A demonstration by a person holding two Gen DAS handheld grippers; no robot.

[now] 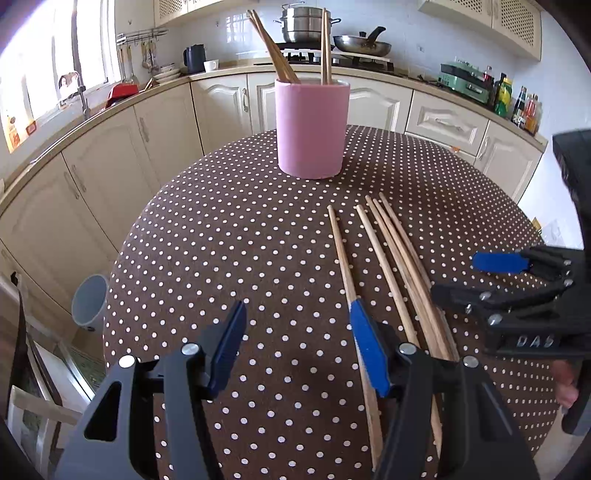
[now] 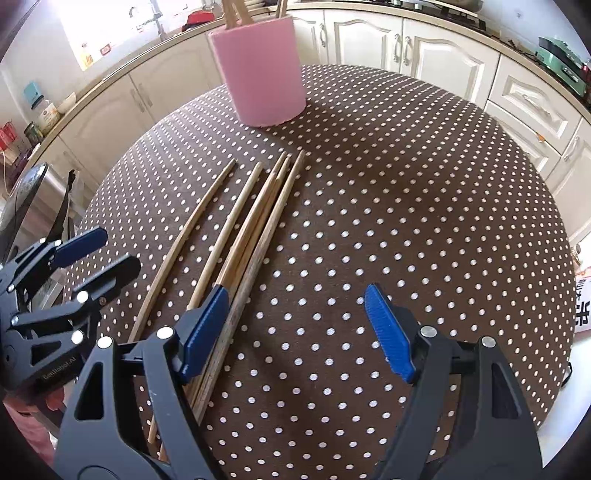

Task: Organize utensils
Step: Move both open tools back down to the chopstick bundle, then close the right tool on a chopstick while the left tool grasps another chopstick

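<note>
A pink holder (image 1: 312,127) stands at the far side of the round dotted table (image 1: 221,240) with several wooden chopsticks (image 1: 275,46) upright in it; it also shows in the right wrist view (image 2: 258,70). Several loose chopsticks (image 1: 388,254) lie side by side on the table, also seen in the right wrist view (image 2: 255,221). My left gripper (image 1: 299,347) is open and empty, just left of the loose chopsticks. My right gripper (image 2: 295,328) is open and empty, just right of them; it shows at the right edge of the left wrist view (image 1: 476,280).
Kitchen cabinets (image 1: 221,103) and a counter curve behind the table. A stove with pots (image 1: 306,26) and a pan is at the back. A grey bin (image 1: 88,299) stands on the floor left of the table. Bottles (image 1: 517,99) line the right counter.
</note>
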